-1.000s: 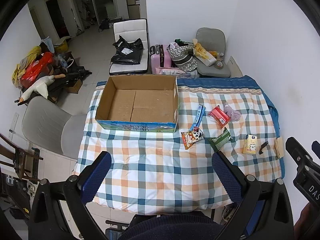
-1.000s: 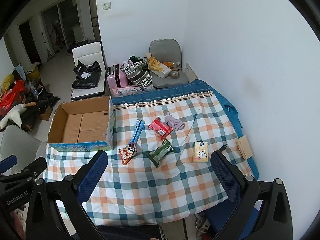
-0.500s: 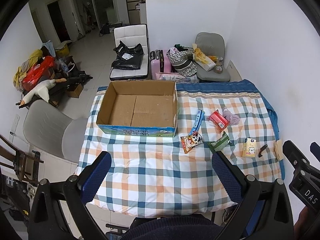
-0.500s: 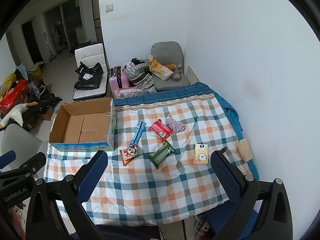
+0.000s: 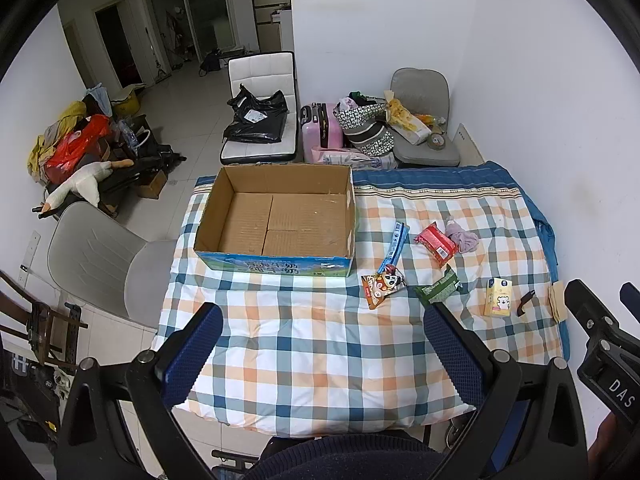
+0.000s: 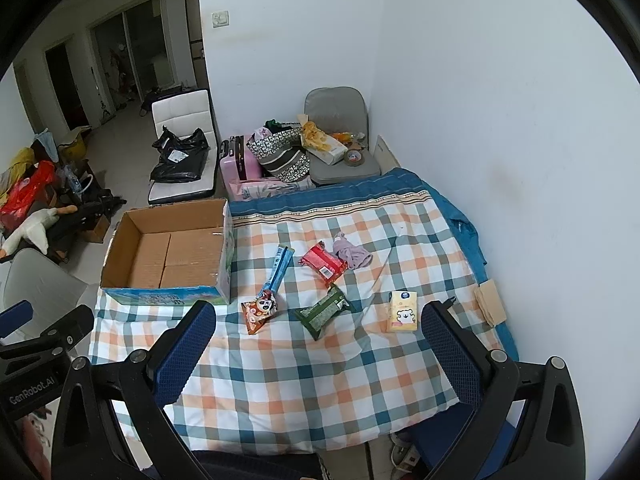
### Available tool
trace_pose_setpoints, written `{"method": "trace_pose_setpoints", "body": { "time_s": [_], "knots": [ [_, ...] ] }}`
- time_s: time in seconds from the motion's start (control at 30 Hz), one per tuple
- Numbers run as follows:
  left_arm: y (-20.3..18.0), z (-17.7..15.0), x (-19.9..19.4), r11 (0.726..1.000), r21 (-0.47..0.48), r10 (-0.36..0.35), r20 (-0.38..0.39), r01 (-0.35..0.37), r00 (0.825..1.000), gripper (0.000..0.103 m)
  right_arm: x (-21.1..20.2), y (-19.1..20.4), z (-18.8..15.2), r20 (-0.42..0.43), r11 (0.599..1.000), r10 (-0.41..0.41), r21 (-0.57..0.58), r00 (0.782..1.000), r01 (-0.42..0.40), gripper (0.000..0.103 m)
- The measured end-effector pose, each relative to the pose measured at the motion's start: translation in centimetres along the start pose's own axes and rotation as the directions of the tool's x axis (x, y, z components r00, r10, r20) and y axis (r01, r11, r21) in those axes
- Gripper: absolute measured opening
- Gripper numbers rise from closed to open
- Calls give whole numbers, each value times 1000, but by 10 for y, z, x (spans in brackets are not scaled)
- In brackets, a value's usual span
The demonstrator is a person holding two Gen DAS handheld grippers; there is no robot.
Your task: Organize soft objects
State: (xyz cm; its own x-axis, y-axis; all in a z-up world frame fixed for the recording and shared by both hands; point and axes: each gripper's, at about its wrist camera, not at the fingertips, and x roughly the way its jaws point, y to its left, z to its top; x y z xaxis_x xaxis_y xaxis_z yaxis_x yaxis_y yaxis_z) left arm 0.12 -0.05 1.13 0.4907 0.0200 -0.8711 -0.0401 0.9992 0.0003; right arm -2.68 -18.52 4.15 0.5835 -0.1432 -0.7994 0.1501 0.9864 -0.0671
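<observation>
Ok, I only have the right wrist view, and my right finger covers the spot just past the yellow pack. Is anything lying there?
Observer: Yes. A small black clip-like piece lies on the checked quilt, between the yellow pack and the tan pad at the edge, touching neither.
Operator: And the left gripper? I only see its body.
Observer: The left gripper is open, its fingers wide apart with nothing between them, above the near part of the quilt.
</observation>
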Motion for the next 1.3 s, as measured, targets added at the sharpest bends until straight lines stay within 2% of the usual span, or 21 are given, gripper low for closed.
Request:
{"method": "trace_pose_setpoints", "body": {
  "time_s": [0.63, 1.3],
  "knots": [
    [1, 1, -1, 1000, 2, 0, 4, 0, 1000, 103, -4, -3, 14, 9, 1000, 9, 4, 1000, -9, 103],
    [2, 6, -1, 1000, -1, -9, -9, 9, 1000, 103, -2, 1, 11, 5, 1000, 17, 4, 1000, -17, 103]
  ]
}}
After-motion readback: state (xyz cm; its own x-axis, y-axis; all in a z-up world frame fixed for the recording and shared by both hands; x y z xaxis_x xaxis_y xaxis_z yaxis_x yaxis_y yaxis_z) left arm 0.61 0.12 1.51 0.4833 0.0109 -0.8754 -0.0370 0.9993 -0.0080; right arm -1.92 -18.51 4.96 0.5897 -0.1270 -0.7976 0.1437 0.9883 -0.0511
